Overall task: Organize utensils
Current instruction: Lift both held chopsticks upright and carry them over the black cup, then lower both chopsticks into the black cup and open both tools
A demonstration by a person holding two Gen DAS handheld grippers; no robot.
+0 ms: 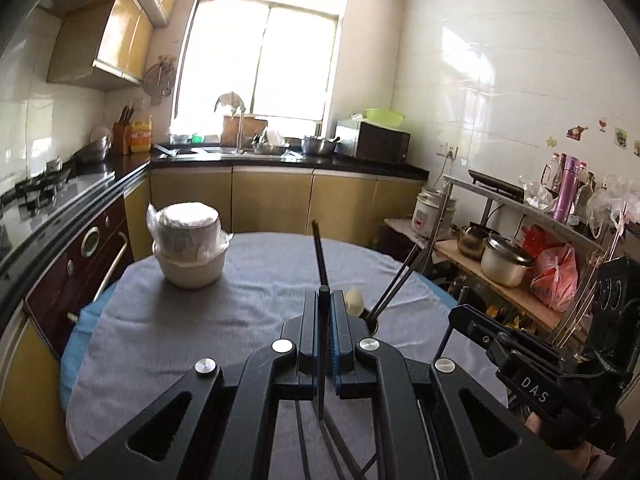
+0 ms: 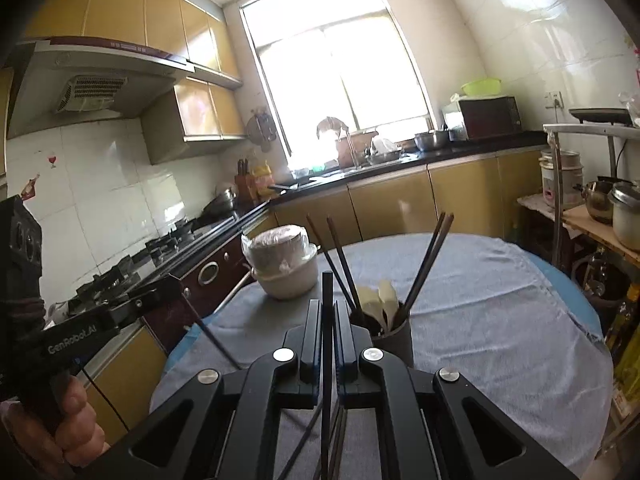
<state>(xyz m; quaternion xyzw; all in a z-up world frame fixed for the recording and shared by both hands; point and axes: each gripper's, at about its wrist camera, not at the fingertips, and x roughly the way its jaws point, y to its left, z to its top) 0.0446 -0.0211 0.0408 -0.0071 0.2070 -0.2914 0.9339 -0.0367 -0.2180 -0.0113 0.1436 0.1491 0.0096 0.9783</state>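
Between the ribbed blue pads of the left claw (image 1: pixel 329 300), clamped tight, stands one thin dark chopstick (image 1: pixel 320 254). Likewise the right claw (image 2: pixel 328 312) pinches a single black chopstick (image 2: pixel 327 320). Just beyond it, a dark cylindrical holder (image 2: pixel 394 336) carries four brown chopsticks and pale spoons on the round, grey-clothed surface (image 2: pixel 500 312). Two stacked plastic-wrapped bowls (image 2: pixel 284 264) sit farther off.
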